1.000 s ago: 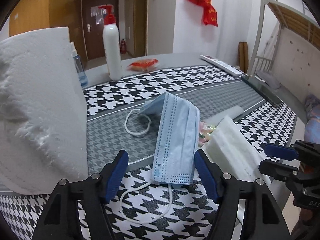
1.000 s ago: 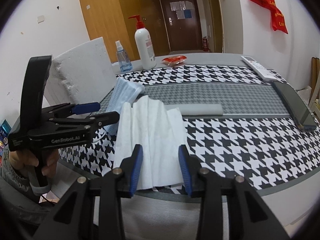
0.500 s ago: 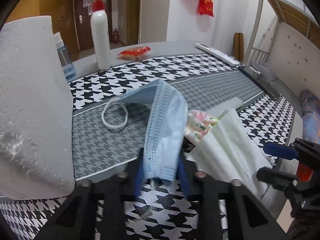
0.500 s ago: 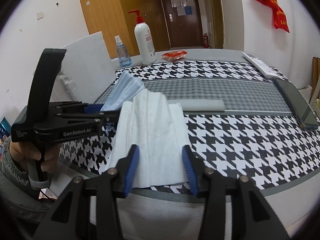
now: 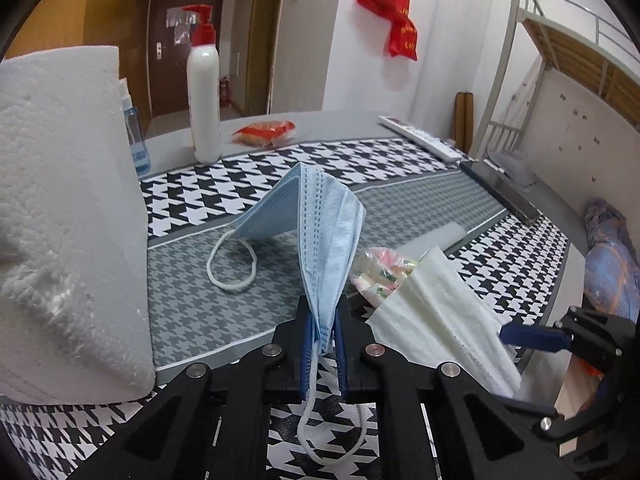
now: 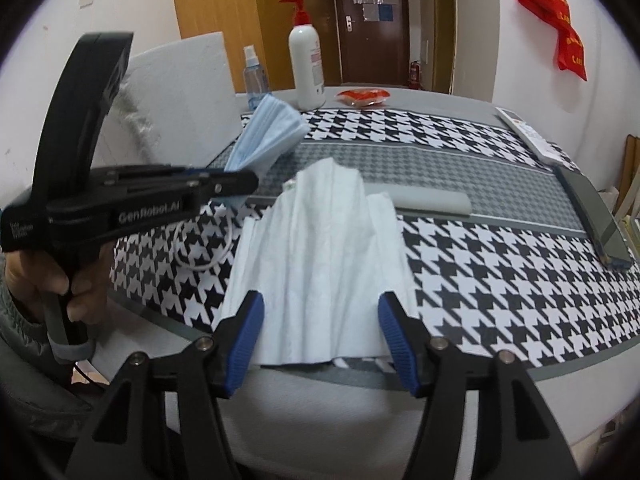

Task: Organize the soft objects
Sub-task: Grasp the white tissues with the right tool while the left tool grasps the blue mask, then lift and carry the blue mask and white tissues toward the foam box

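The left tool (image 5: 322,330) is clamping the near end of the blue face mask (image 5: 320,236), its pads pressed shut on the folds after just closing. The mask is arching up off the grey band of the desk (image 6: 500,280), its far end touching down near the left edge, one ear loop (image 5: 232,264) lying flat and the other hanging below the pads.

The right tool (image 6: 320,316) is standing open, its jaws having just been widening; the white tissue (image 6: 320,248) is lying between the blue pads (image 6: 246,332) without being pressed, its near edge overhanging the desk's front edge.

A white foam block (image 5: 60,208) is crowding the left edge beside the mask. The desk's middle and right part are lying mostly bare, with a grey bar (image 6: 430,202) just behind the tissue and a dark flat device (image 6: 596,216) near the right edge. A pump bottle (image 6: 306,68) is standing at the far edge.
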Motion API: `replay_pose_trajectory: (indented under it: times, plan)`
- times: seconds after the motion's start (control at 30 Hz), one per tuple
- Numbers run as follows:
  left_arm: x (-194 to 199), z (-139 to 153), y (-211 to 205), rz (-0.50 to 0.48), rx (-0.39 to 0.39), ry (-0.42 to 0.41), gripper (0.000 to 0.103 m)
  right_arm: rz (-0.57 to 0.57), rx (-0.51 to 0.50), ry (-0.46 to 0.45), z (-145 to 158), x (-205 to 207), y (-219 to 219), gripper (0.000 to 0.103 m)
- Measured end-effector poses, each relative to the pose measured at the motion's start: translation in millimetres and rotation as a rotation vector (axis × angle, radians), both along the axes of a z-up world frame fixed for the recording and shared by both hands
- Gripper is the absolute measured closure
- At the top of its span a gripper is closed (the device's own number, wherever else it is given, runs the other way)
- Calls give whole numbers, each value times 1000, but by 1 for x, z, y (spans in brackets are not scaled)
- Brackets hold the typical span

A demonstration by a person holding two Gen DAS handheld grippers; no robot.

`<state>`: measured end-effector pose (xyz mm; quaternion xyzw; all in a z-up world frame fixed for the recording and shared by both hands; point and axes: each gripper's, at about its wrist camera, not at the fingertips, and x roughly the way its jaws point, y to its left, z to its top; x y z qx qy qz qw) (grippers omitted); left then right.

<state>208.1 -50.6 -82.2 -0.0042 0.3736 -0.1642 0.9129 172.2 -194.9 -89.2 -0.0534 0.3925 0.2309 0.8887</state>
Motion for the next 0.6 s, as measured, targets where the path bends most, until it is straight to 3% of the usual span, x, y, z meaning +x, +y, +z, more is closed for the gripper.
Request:
replay_pose_trajectory:
  times: [0.27,0.33,0.47,0.6]
  plan:
    - [-12,8,8,1,-15,-49,92,0,-69,-6,-6,-3,11,39]
    - [-16,10,11,6,-17,-61,92,1,-88,-22,-6,-4,13,53]
    - [-19,12,14,15,-19,-71,92,17,-95,-8,-4,-4,13,97]
    - [-22,15,15,21,-20,-85,92,48,-27,-15,4,-10,5,97]
